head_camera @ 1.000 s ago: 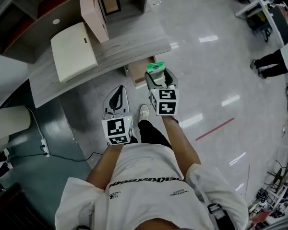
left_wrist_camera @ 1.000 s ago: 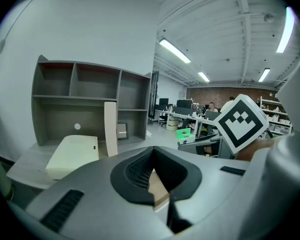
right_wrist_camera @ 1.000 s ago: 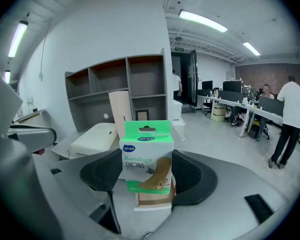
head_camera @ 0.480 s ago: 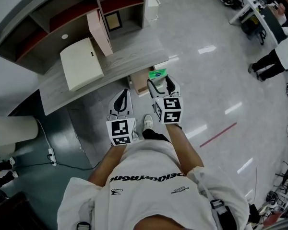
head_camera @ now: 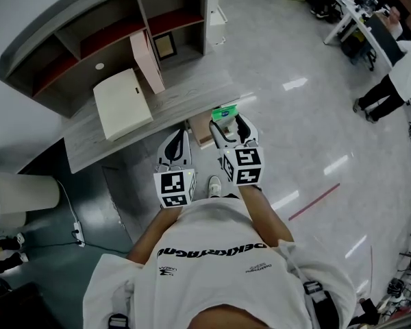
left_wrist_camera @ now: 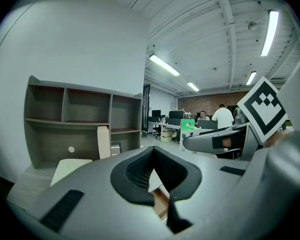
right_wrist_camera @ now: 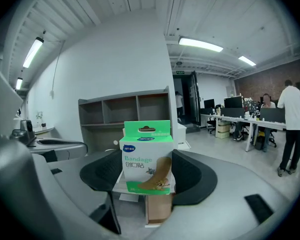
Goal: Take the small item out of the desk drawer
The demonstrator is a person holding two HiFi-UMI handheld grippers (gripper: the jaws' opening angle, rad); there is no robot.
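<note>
Right gripper (right_wrist_camera: 146,181) clamped on an upright green-and-white bandage box (right_wrist_camera: 146,156), held off the near edge of the grey desk (head_camera: 185,91), over its protruding brown drawer (head_camera: 201,130), left gripper (left_wrist_camera: 157,189) alongside, jaws pressed together, empty.

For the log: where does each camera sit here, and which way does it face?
Head view: on the person's head, facing steeply down at the grey wooden desk; white T-shirt, left gripper and right gripper show.
Left gripper view: on the left gripper, facing along its shut, empty jaws toward the grey shelf unit.
Right gripper view: on the right gripper, facing along jaws clamping the green-and-white bandage box.
Shared: both gripper views show the shelf unit.
</note>
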